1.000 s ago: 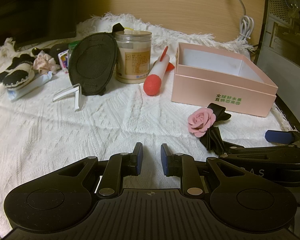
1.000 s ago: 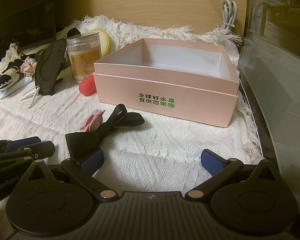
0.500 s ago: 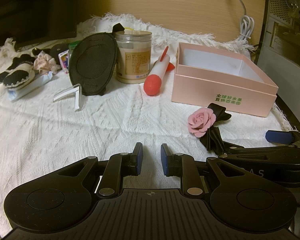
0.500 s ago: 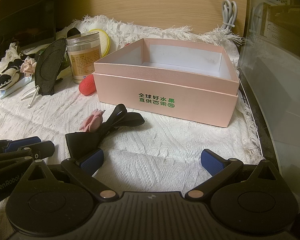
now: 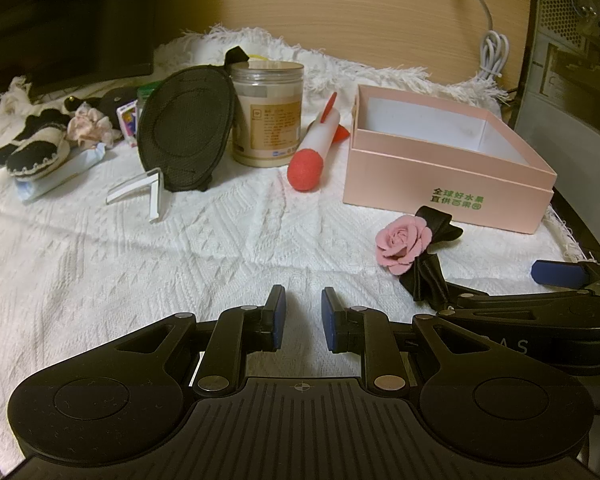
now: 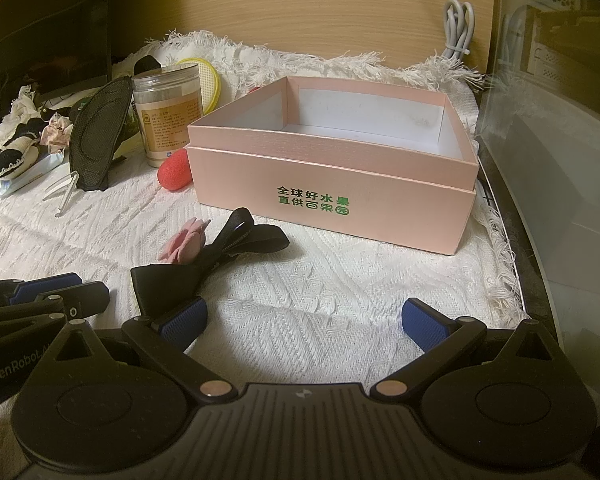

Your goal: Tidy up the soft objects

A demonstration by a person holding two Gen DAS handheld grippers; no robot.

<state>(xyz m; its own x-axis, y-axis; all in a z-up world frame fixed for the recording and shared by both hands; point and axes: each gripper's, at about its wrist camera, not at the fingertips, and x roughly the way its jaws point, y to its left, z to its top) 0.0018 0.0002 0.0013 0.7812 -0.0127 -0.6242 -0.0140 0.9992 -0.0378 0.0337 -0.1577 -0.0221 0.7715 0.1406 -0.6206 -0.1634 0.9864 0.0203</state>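
- Left gripper (image 5: 303, 318): jaws narrow, a small gap between the blue pads, nothing in it; hangs low over the white cloth (image 5: 140, 264), front centre.
- Right gripper (image 6: 304, 322): jaws wide, nothing between; left pad (image 6: 182, 322) just at the tail of the bow, contact can't be told.
- Both grippers side by side at the near edge; each shows in the other's view.
- Rose bow (image 5: 410, 252): pink felt flower on black ribbon, lying flat on cloth just ahead of right gripper, between it & the box front; outside the box.
- Pink box (image 6: 332, 200): open top, white inside, green print on front wall; sits right-rear on cloth; no contents seen.
- Red-tipped white stick (image 5: 314, 148): lies on cloth just left of box, red foam end toward the cameras.
- Jar (image 5: 266, 114): clear plastic w/ tan label, upright, behind the stick, left of box.
- Black mesh pad (image 5: 186, 128): oval, stands tilted against the jar's left side.
- Clear stand (image 5: 148, 190): small bent plastic piece, at foot of the mesh pad.
- Black & white plush (image 5: 30, 146): far left on cloth; beside it a pale pink scrunchie (image 5: 88, 126) & a small card (image 5: 126, 122).
- Yellow-rimmed round pad (image 6: 206, 80): behind jar, partly hidden.
- White cable (image 6: 458, 24): coiled, hangs at wood wall behind box.
- Dark screen (image 5: 64, 20): rear left.
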